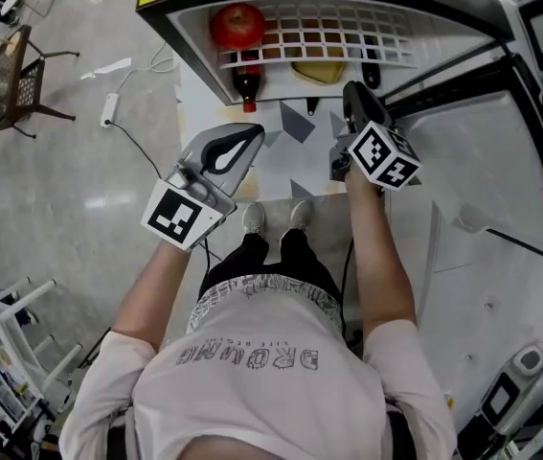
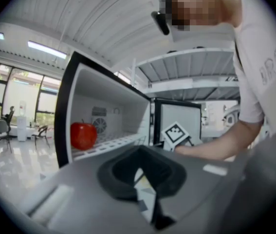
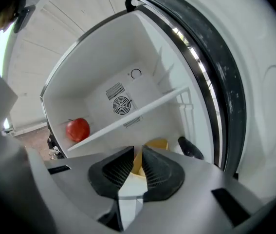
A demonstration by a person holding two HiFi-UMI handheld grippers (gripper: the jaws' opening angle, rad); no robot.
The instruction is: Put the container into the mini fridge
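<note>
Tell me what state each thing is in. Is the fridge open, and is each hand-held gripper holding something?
mini fridge: open
fridge door: swung wide
apple: resting on the wire shelf
yellow container: inside the fridge, below the shelf, not held
left hand-held gripper: shut, empty
right hand-held gripper: jaws slightly apart, empty
</note>
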